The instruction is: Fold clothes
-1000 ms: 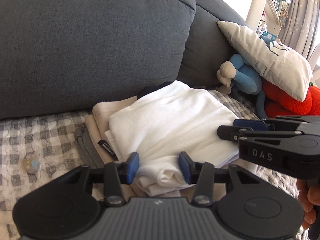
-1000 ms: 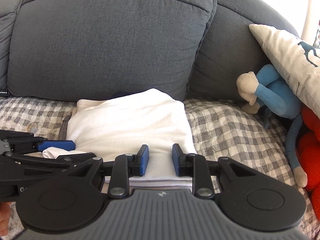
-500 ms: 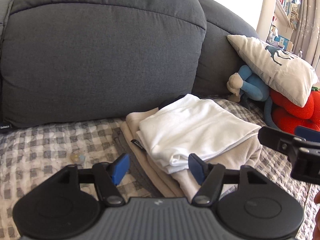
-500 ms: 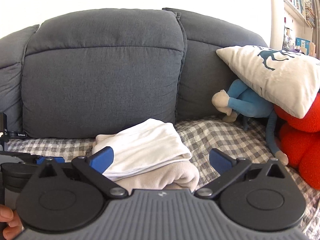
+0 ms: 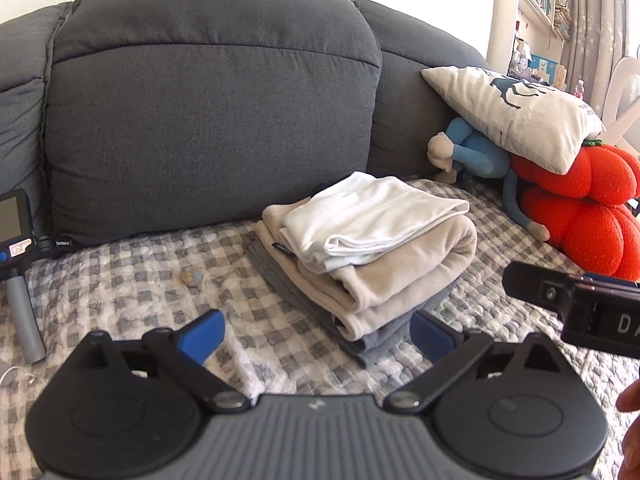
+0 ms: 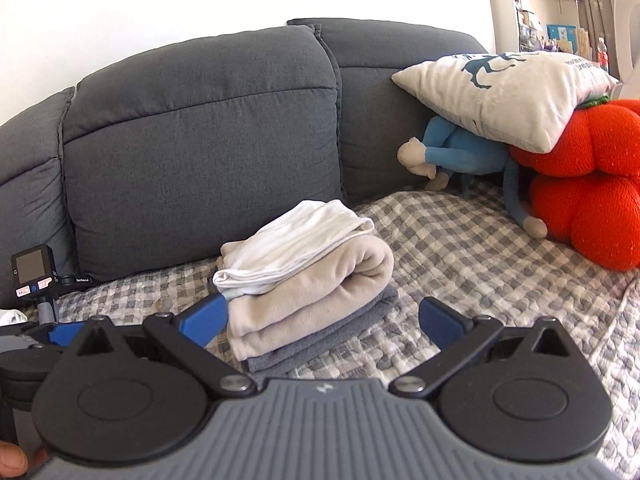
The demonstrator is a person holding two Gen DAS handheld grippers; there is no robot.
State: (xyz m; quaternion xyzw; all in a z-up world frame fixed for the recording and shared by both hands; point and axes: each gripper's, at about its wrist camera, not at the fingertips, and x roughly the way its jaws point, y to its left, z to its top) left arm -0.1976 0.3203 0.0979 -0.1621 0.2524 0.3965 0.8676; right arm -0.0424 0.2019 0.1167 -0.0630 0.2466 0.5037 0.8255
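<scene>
While my left gripper (image 5: 316, 334) is opening its fingers, nothing lies between them. My right gripper (image 6: 322, 322) stands released, empty. Folded clothes (image 5: 372, 248) sit stacked on the checked sofa cover (image 5: 132, 280), ahead of both.

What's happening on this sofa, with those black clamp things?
A person is folding clothes with a handheld two-finger gripper in each hand. A folded white garment lies on a folded beige fleece and a grey garment, stacked on the checked sofa cover. The left gripper is opening; the right gripper is wide open. Neither holds anything.
</scene>
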